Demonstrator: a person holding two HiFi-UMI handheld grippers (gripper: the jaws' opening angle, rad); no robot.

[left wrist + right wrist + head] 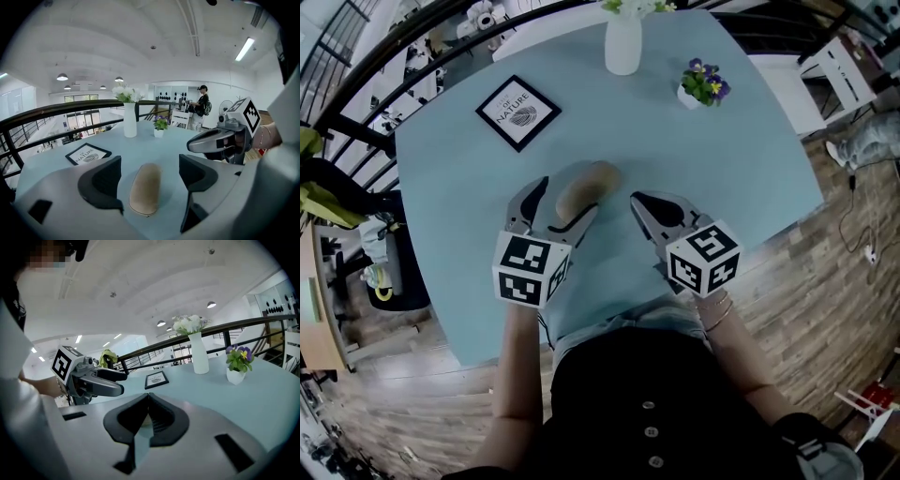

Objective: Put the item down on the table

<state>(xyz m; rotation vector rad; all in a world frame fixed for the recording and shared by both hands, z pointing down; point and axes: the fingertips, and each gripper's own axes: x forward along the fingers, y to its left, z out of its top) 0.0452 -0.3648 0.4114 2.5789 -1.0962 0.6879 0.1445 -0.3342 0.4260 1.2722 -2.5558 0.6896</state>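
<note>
Item (589,184): a tan, oblong, rounded lump. It lies flat on the table, its long axis running away from the person.
Item's place: near the table's middle, on the person's side, between the jaws of the left gripper.
Left gripper (567,202): jaws spread wide, one on each side of the item. The left gripper view shows bare table between the item and each jaw pad, so nothing is gripped.
Right gripper (642,204): jaws closed tip to tip with nothing between them. It sits just right of the item, apart from it and low over the table.
Bracelet (719,307): on the right wrist, behind the marker cube.
Table (750,178): pale blue with rounded corners.
Frame (517,112): a black-edged card with print, flat on the table, beyond and left of the item.
Vase (623,42): white and upright, at the far edge, holding white flowers (125,93).
Pot (689,97): small and white, with purple flowers (705,80), right of the vase.
Railing (70,110): dark, curving behind the table.
Floor (825,309): wood planks, right of the table.
Background: a person (202,102) in a cap stands far beyond the table in the left gripper view.
</note>
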